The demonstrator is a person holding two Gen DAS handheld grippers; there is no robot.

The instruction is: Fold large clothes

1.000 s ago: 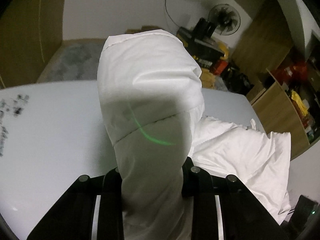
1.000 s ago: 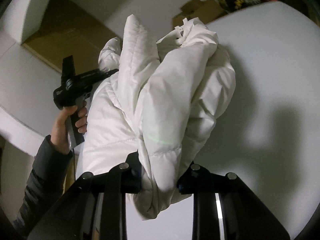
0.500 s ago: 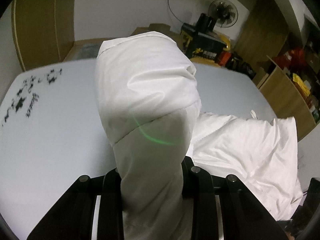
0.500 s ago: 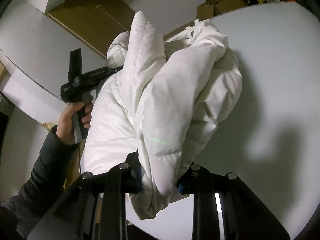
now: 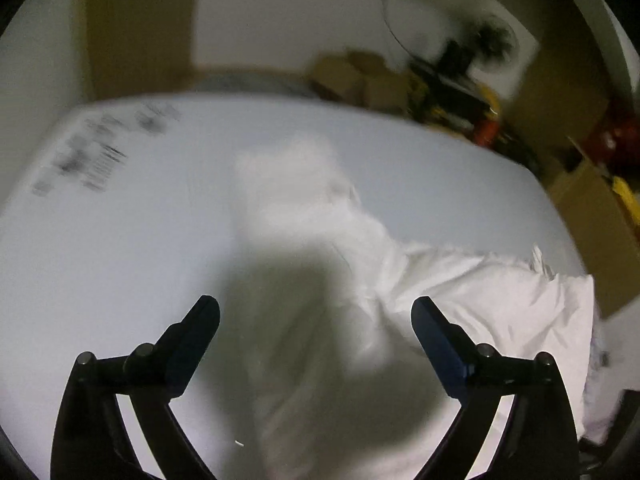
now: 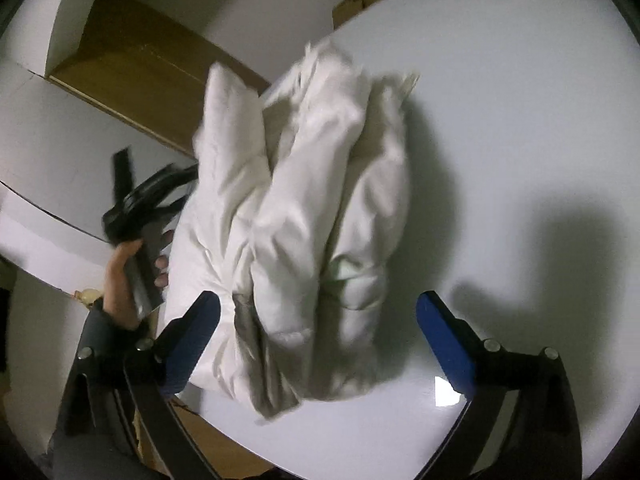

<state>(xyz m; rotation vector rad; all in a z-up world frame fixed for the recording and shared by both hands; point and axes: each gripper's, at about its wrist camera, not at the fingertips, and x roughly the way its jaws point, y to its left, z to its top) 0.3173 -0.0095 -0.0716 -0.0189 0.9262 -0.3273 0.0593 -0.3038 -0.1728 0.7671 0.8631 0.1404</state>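
Observation:
A white puffy jacket point(image 6: 312, 216) lies bunched on the white table point(image 6: 500, 120), near its edge. My right gripper point(image 6: 318, 312) is open, its jaws spread wide to either side of the jacket's near end, holding nothing. In the left wrist view the jacket point(image 5: 460, 292) lies spread on the table point(image 5: 120, 248), one part reaching away from me. My left gripper point(image 5: 316, 316) is open above it, empty. The left gripper also shows in the right wrist view point(image 6: 136, 204), held in a hand beside the jacket.
Cardboard boxes point(image 5: 360, 76), a fan point(image 5: 492, 40) and cluttered shelves point(image 5: 600, 184) stand beyond the table's far edge. Black printed marks point(image 5: 92, 156) lie on the table's far left. A brown wooden panel point(image 6: 132, 72) stands behind the table.
Both grippers have opened and let go of the jacket. The jacket has dropped from being held up onto the table. The left view is blurred with motion.

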